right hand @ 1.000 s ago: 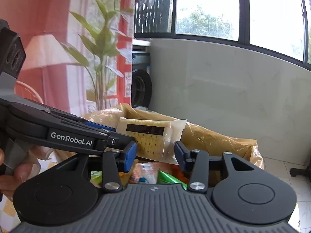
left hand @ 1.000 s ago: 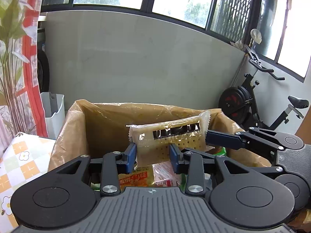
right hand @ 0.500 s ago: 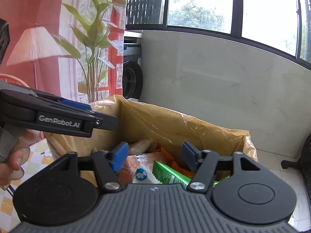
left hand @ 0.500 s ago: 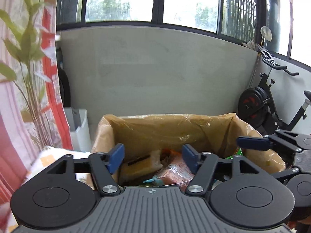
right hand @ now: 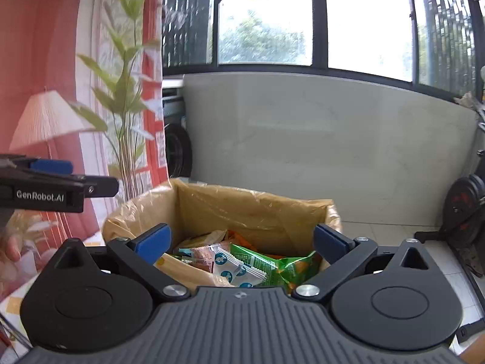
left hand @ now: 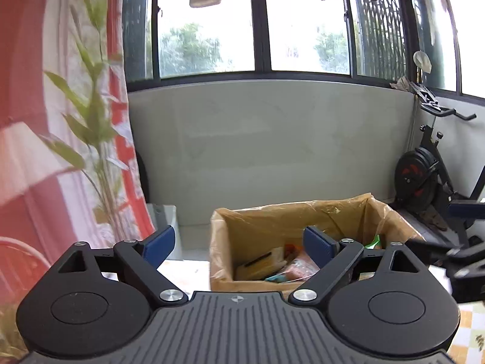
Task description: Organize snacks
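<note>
The left gripper (left hand: 239,244) stands spread wide, its blue pads holding nothing, with clear air between them. Ahead and lower sits the cardboard box (left hand: 303,221), lined with clear plastic, its near rim just beyond the fingertips and its right wall behind the right pad. The right gripper (right hand: 241,242) is likewise wide apart and empty, poised close above the box's (right hand: 251,209) near edge, so the snacks show between its fingers. Inside lie a green packet (right hand: 272,265) tilted against a white packet with blue dots (right hand: 235,268), and a pale yellow packet (right hand: 182,268) towards the left; what lies beneath is probably more wrappers, though too jumbled to tell. The box rests on a checked tabletop (left hand: 473,330). An exercise bike (left hand: 430,170) stands well apart at the right.
</note>
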